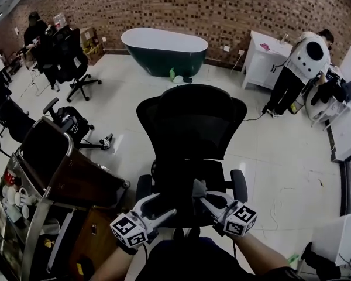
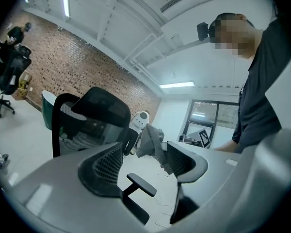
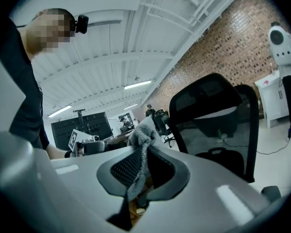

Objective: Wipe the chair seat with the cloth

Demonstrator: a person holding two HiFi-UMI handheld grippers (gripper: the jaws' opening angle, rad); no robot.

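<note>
**While the cloth hangs ready, the seat waits below**

Since the head view looks straight down, I'll start there. The black chair seat (image 1: 181,177) sits right in front of the person, and both tools hover over its front edge. The right gripper (image 1: 202,196) carries the grey cloth (image 1: 197,187) at its tips, just above the seat. Whether it touches the mesh, I can't tell from here. The left gripper (image 1: 164,206) points in beside it, near the cloth but apart from it, seemingly in reserve.

Over to the left gripper view. Its jaws stand wide apart with nothing between them. Through the gap you see an armrest (image 2: 140,184) and, beyond it, the cloth (image 2: 149,139) bunched in the other tool. So it's empty, and my guess is it's kept free to steady the chair or spread the cloth.

Now the right gripper view. The jaws are closed tight on the cloth (image 3: 144,130), a strip pinched between them and a bunch puffing out past the tips. That bunch is the working end, I'd say, held forward so fabric meets the seat before plastic does. The wipe looks about to begin, and it needs a drop down and a sweep across.
</note>
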